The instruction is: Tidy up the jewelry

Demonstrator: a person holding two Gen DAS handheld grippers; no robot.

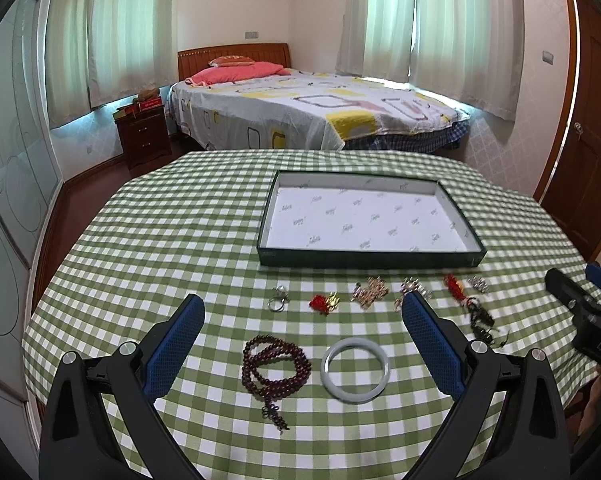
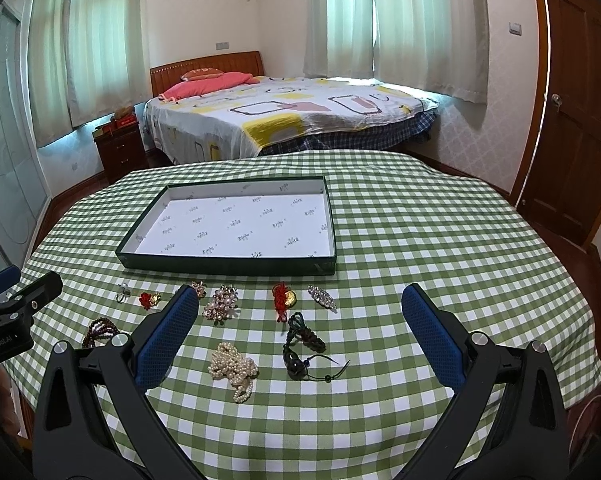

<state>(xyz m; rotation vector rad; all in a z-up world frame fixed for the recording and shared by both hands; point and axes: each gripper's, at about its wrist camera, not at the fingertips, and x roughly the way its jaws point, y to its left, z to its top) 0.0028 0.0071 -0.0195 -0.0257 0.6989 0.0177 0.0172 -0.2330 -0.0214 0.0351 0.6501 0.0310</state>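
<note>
An empty dark green box lid with white lining (image 1: 370, 258) (image 2: 228, 266) lies on the green checked tablecloth. In front of it, a row of small pieces: a silver ring (image 1: 278, 300), a red and gold charm (image 1: 323, 303), sparkly brooches (image 1: 370, 292) (image 2: 220, 304), another red charm (image 2: 283, 298). Nearer lie a dark red bead string (image 1: 274, 372), a pale jade bangle (image 1: 355, 370), a pearl necklace (image 2: 233, 366) and a black cord bracelet (image 2: 302, 342). My left gripper (image 1: 302, 320) hovers open above beads and bangle. My right gripper (image 2: 300, 308) is open above pearls and cord.
The round table (image 2: 460, 260) drops off at its edges on all sides. Behind it stand a bed (image 1: 300, 108), a dark nightstand (image 1: 142, 136) and a wooden door (image 2: 572, 120). Each gripper shows at the other view's side edge.
</note>
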